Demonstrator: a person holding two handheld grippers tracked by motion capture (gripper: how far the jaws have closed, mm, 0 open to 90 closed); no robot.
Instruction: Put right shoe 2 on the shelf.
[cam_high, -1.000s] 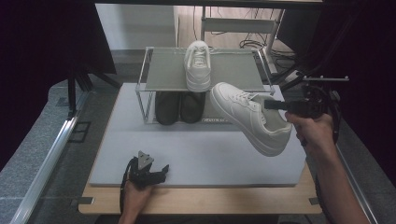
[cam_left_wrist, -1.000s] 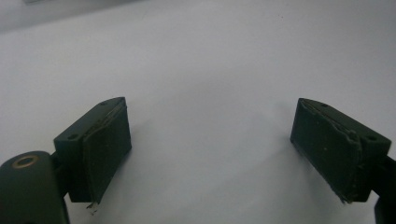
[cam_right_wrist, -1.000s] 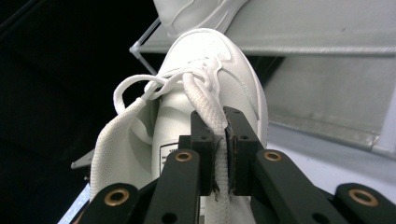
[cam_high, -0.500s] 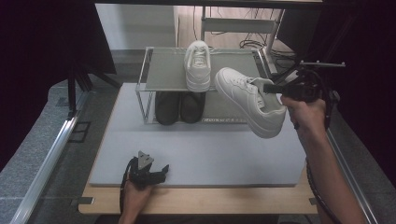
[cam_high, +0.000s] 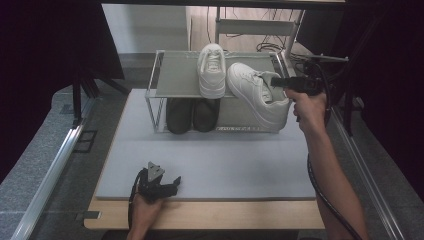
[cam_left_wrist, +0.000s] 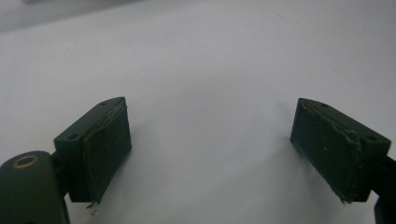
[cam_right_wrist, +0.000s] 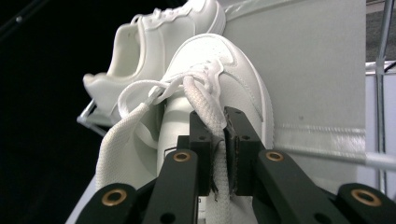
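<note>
The left gripper (cam_high: 159, 184) rests at the near edge of the worktop (cam_high: 210, 165), left of centre, on the grey mat. In the left gripper view its jaws stand wide apart with bare mat between the pads (cam_left_wrist: 108, 149); it is released and idle.

Step in hand: placement of the second white sneaker (cam_high: 257, 94) on the top shelf of the wire shoe rack (cam_high: 180, 75), which stands at the far edge of the worktop. The right gripper (cam_high: 280, 82) holds this sneaker at the right end of the shelf, toe pointing away to the far left. In the right gripper view the jaws are clenched on the sneaker's tongue and lace (cam_right_wrist: 218, 135), not on the sole or the wall of the shoe. The first white sneaker (cam_high: 211, 70) already lies on the shelf, just beside the carried one. A pair of dark shoes (cam_high: 192, 114) occupies the lower level.

Next move, as judged: turn the carried sneaker parallel to its mate, lower it until the sole rests flat on the shelf, then release. The grip on soft material lets the shoe swing, so a slow descent is advisable.

Hard to make out:
- Whether the sole already touches the shelf.
- The heel of the carried sneaker, hidden behind gripper and hand.
- Details of the dark shoes under the shelf.
</note>
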